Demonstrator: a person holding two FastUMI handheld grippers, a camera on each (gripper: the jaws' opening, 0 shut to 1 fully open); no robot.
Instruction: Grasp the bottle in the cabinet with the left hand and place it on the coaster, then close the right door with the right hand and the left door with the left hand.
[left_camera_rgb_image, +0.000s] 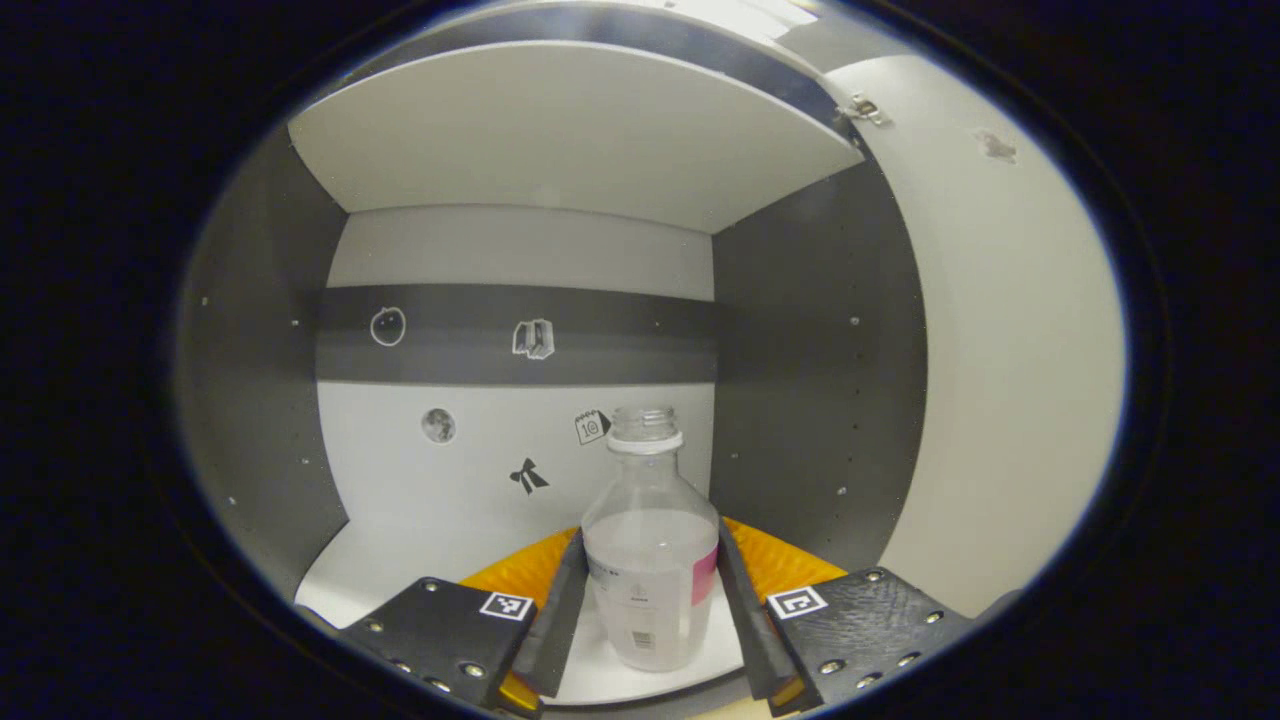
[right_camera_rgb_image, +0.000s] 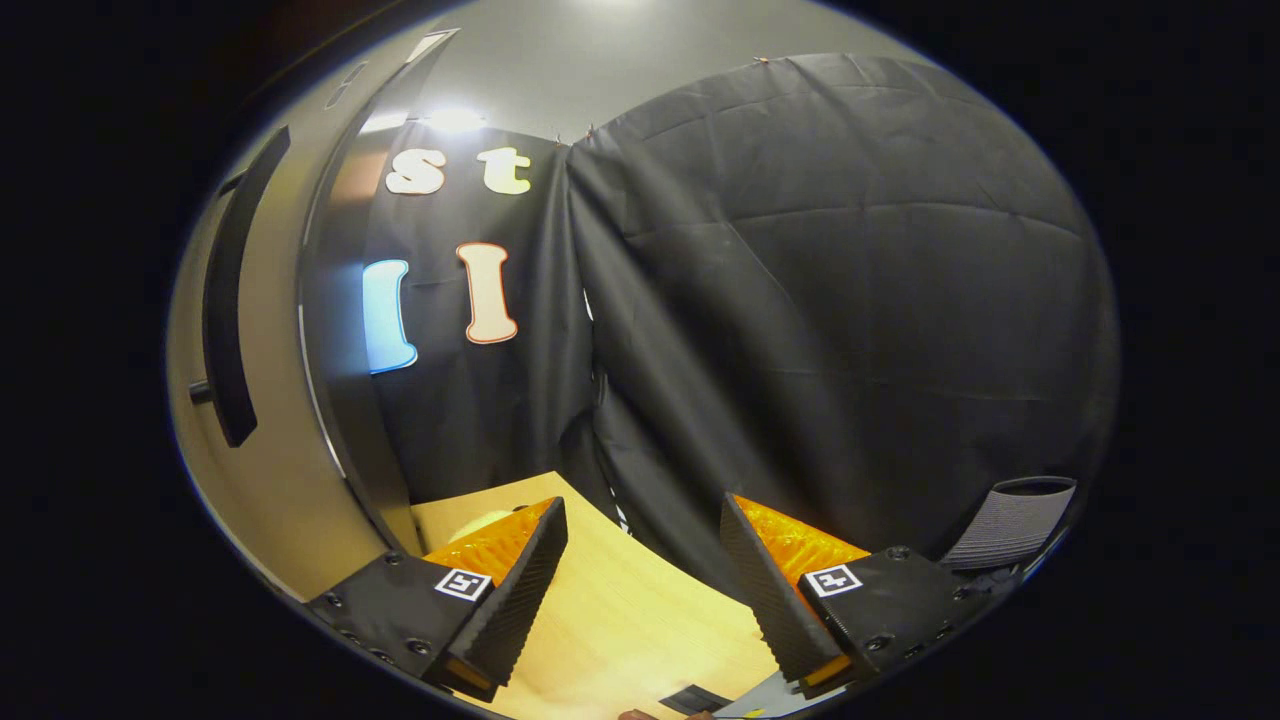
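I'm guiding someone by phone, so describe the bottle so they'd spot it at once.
Look inside the open cabinet, on its white bottom shelf. The bottle stands upright between the left gripper fingers: clear, capless, half full of pale liquid.

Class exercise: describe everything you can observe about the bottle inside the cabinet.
The bottle is clear, plastic-looking, with a threaded open neck, no cap, and a white collar ring. It stands upright on the cabinet's white shelf, with a label and a pink patch on its lower body. The left claw brackets it, its fingers against both sides.
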